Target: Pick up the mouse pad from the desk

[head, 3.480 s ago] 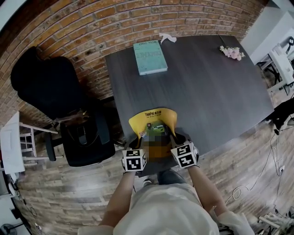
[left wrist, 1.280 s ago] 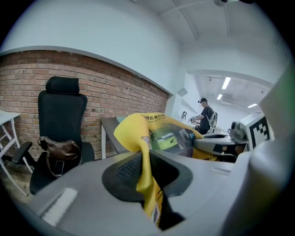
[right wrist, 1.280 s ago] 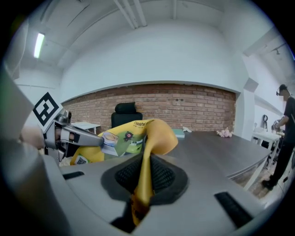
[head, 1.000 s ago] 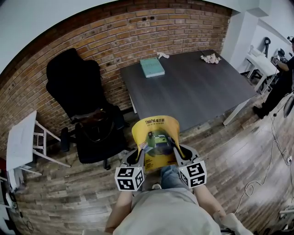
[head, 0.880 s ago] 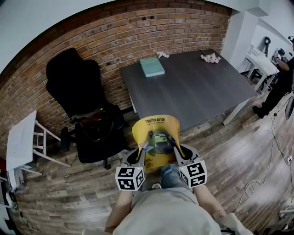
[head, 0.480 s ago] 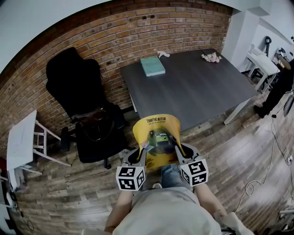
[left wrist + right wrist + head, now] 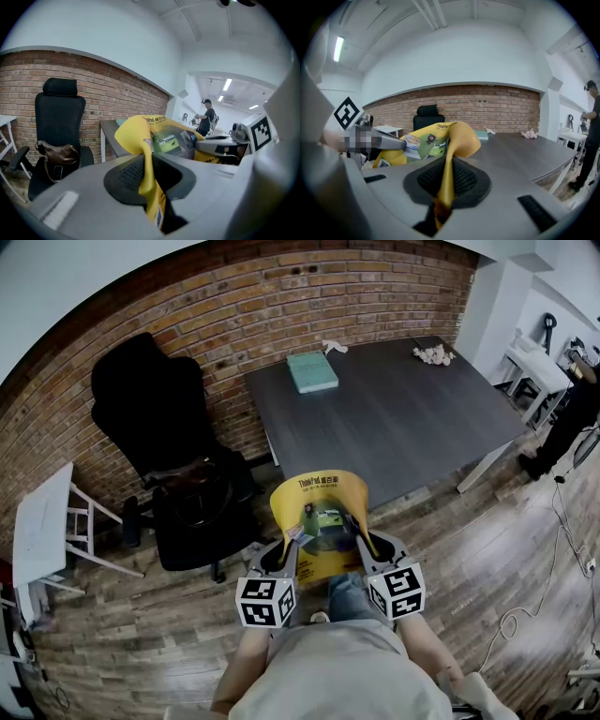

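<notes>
The yellow mouse pad (image 7: 319, 498) with a green picture hangs in the air in front of me, off the dark desk (image 7: 394, 418), curled up between both grippers. My left gripper (image 7: 289, 549) is shut on its left edge; that edge (image 7: 149, 178) runs pinched between the black pads. Over on the other side, my right gripper (image 7: 361, 542) is shut on the right edge (image 7: 449, 180). In the left gripper view the pad (image 7: 154, 131) arches toward the right gripper.
A teal book (image 7: 312, 371), a white scrap (image 7: 335, 346) and a pink flower sprig (image 7: 432, 354) lie on the desk. A black office chair (image 7: 164, 456) with a brown bag stands left of it. A white side table (image 7: 42, 526) is at far left. A person (image 7: 206, 116) stands far off.
Since the earliest frame I have stepped back from the desk with the pad held up. Over the last second the pad and both grippers have hardly shifted.
</notes>
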